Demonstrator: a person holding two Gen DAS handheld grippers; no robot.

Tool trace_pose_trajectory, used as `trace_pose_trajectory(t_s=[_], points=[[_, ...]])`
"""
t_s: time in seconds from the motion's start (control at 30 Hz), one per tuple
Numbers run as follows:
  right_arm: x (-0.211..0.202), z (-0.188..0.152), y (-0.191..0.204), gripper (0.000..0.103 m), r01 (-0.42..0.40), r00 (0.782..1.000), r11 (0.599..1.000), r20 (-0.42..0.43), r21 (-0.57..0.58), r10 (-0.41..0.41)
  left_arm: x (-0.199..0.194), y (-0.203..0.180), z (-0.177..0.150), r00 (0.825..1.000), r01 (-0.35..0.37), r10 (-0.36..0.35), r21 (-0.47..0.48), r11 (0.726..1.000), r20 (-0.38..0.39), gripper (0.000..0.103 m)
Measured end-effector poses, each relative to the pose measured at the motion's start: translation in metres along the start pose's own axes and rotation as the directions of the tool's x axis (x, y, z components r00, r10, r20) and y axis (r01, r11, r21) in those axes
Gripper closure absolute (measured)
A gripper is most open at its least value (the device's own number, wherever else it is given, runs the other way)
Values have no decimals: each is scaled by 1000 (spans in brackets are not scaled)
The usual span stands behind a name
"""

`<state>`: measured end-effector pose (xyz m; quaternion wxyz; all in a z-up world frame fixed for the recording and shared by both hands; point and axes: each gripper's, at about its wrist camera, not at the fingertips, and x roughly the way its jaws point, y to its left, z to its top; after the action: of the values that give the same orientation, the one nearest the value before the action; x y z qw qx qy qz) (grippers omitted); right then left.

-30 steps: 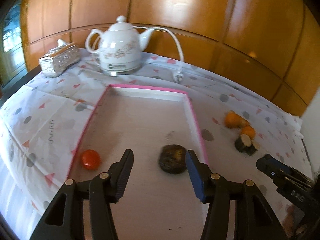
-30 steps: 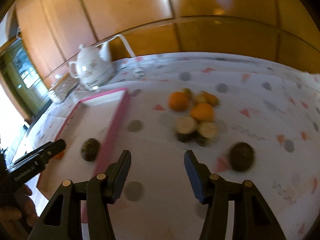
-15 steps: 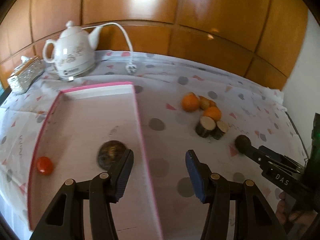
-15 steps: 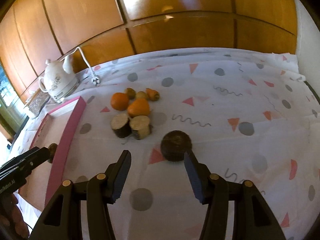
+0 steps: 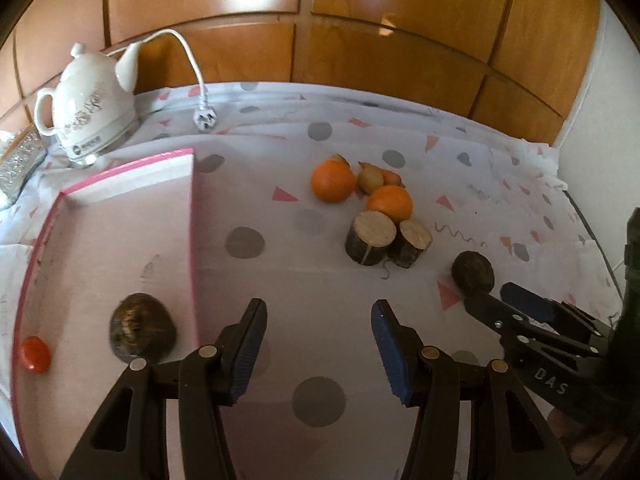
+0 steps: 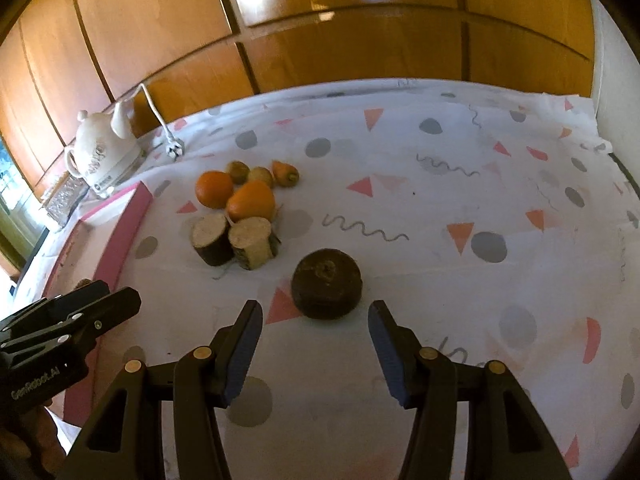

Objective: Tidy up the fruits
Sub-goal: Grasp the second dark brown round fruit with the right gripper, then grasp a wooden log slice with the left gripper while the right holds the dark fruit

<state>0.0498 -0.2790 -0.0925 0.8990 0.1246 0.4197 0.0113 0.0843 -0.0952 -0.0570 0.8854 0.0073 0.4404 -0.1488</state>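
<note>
The right gripper (image 6: 314, 340) is hanging open just below the dark round fruit (image 6: 326, 283) at frame centre, seemingly lining up to grasp it. The left gripper (image 5: 318, 344), jaws having just widened and empty, is sitting over bare cloth beside the pink tray (image 5: 191, 216), where another dark fruit (image 5: 142, 332) is already lying.

A home, by the look of it: a table under a patterned cloth (image 6: 460, 168), a white electric kettle (image 5: 90, 114) with its unplugged cord (image 5: 192, 64), and polished wood panelling (image 6: 320, 20) behind.
</note>
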Motion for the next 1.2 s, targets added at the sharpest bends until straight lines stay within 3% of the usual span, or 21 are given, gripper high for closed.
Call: trace_pose_trajectory(t_s=[0.27, 0.3, 0.33, 0.53, 1.2], points=[[17, 7, 2, 47, 45, 999, 998, -4, -43, -45, 14, -8, 5, 1000, 28, -27, 13, 1000, -11, 39], [18, 8, 2, 49, 49, 999, 998, -4, -48, -50, 16, -9, 7, 999, 30, -30, 15, 999, -12, 39], [19, 8, 2, 61, 51, 999, 997, 0, -55, -51, 18, -10, 8, 999, 31, -31, 15, 999, -14, 39], [19, 8, -3, 61, 109, 994, 992, 32, -70, -107, 29, -16, 17, 999, 38, -37, 28, 999, -12, 39], [23, 4, -8, 60, 75, 997, 996, 31, -44, -74, 66, -26, 38, 1000, 13, -12, 47, 999, -12, 45]])
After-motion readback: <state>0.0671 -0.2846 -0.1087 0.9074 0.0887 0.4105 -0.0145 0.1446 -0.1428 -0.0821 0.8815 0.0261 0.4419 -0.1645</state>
